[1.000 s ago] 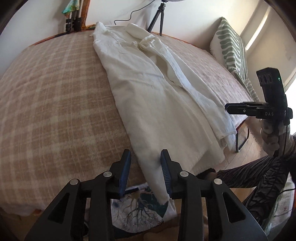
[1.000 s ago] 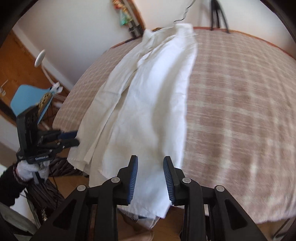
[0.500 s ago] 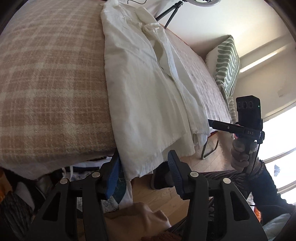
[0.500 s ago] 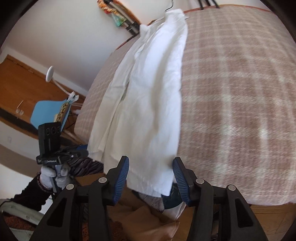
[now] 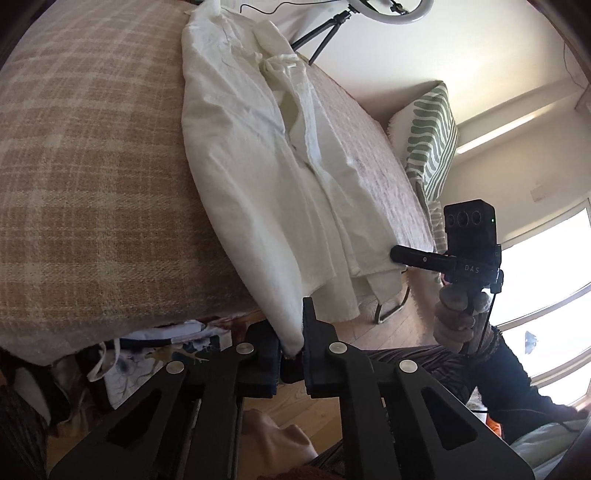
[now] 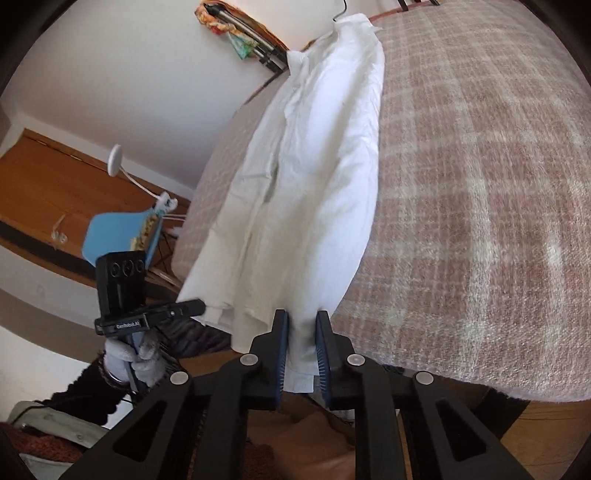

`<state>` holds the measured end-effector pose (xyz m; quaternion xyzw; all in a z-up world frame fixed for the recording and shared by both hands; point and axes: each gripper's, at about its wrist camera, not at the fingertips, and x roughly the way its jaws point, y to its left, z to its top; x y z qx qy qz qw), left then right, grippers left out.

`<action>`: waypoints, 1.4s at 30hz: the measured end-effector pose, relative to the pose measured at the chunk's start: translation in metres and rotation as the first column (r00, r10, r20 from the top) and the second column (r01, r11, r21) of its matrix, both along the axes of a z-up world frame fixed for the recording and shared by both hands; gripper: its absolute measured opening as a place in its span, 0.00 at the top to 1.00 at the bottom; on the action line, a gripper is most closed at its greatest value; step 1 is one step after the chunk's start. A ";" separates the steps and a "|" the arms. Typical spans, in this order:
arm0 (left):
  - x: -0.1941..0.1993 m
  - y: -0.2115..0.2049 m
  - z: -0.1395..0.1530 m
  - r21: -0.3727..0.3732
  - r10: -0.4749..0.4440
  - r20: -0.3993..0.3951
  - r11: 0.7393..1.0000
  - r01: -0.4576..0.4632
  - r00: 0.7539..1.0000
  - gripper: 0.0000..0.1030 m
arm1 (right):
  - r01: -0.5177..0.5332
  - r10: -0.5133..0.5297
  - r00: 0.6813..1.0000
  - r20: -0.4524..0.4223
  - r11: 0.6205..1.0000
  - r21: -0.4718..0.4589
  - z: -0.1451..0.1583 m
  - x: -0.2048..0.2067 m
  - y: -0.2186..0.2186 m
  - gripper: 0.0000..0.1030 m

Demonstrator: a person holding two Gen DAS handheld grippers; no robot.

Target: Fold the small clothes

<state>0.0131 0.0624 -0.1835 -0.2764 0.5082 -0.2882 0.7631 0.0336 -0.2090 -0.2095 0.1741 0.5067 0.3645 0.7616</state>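
1. Between the fingers of the left hand-held gripper (image 5: 293, 341), a corner of the hem of a white shirt (image 5: 258, 177) sits pinched as the jaws close to a narrow gap.
2. Ahead of that gripper, the shirt runs lengthwise up a bed (image 5: 92, 166) covered in a tan plaid blanket, its hem hanging over the near edge.
3. Off to its right, the right hand-held gripper (image 5: 397, 254) appears from the side at the hem's other corner, held by a gloved hand (image 5: 456, 317).
4. Seen from its own camera, the right hand-held gripper (image 6: 299, 354) has the hem between its blue-lined fingers (image 6: 282, 354); the jaws are closing, cloth filling the slim gap.
5. Left of it, the other gripper (image 6: 195, 306) meets the far hem corner.
6. Beyond the left gripper's view, a green-striped pillow (image 5: 430, 147) stands against the wall, and a tripod (image 5: 325, 29) rises behind the bed.
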 end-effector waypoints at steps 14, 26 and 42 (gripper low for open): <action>0.059 0.013 0.057 -0.077 0.060 0.133 0.996 -0.050 0.989 0.94 | 0.102 -0.116 0.984 0.138 0.989 0.104 0.068 0.039 0.004 0.95; 0.168 0.037 0.059 0.029 0.111 0.143 0.993 -0.116 0.983 0.94 | 0.209 -0.217 0.961 0.170 0.976 0.063 0.088 0.154 0.016 0.98; 0.205 0.047 0.040 0.093 0.096 0.072 0.990 -0.102 0.993 0.92 | 0.275 -0.271 0.947 0.174 0.961 0.000 0.077 0.212 0.007 0.40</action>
